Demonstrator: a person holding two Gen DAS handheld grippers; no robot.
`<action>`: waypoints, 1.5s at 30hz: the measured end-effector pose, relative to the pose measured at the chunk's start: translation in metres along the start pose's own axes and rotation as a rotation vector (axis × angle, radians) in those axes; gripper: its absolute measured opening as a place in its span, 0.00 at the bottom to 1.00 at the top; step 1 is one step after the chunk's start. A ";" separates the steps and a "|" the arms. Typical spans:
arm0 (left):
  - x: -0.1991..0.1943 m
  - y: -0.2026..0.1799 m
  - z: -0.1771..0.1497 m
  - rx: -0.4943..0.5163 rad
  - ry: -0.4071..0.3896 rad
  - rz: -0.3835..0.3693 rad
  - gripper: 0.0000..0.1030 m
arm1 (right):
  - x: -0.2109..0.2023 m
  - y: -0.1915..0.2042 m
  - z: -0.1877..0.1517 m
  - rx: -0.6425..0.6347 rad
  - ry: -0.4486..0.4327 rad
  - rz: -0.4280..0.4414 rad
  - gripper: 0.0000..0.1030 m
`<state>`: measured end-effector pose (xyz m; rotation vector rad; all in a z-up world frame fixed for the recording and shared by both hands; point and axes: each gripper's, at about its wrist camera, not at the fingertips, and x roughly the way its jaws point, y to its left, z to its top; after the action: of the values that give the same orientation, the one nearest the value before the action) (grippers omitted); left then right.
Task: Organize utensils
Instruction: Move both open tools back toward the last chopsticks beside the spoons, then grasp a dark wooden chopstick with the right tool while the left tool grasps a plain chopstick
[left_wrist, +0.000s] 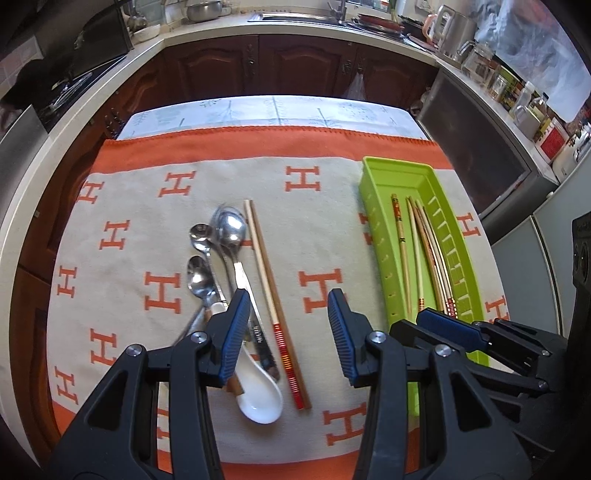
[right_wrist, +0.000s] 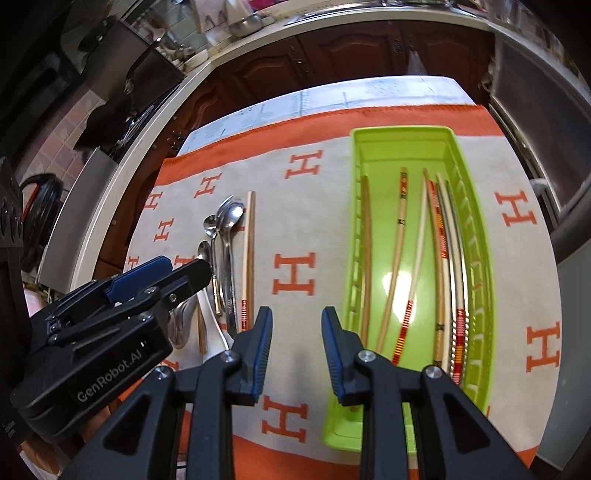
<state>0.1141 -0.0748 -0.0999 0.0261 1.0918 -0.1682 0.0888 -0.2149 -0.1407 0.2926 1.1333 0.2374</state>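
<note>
1. The left gripper hangs over the table with its blue-padded jaws spread wide and nothing between them; its left pad sits above the spoon handles, and a pair of chopsticks with red-banded ends lies on the cloth in the gap between the pads, nearer the left one.

2. The right gripper is also parted, more narrowly, and empty; bare cloth shows between its pads, with the loose pair just off its left pad and the tray's near left wall just off its right.

3. A cluster of metal spoons lies just left of the loose chopsticks, bowls pointing away from the tools, handles overlapping; a white ceramic spoon rests at their near end, partly under the left pad.

4. A lime-green tray sits lengthwise on the right side of the cloth, holding several chopsticks, some with red-and-orange banded ends.

5. Everything rests on a beige cloth with orange H marks and an orange border, with dark wood kitchen cabinets beyond.
</note>
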 end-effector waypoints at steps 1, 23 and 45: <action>0.000 0.004 0.000 -0.005 -0.001 0.003 0.39 | 0.001 0.003 0.000 -0.008 0.001 -0.003 0.27; 0.039 0.092 -0.013 -0.156 0.082 0.022 0.39 | 0.084 0.041 0.020 -0.087 0.206 0.020 0.27; 0.049 0.106 -0.012 -0.197 0.099 -0.012 0.39 | 0.121 0.068 0.017 -0.281 0.219 -0.127 0.05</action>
<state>0.1410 0.0247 -0.1556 -0.1501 1.2031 -0.0696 0.1505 -0.1128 -0.2136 -0.0559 1.3120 0.3182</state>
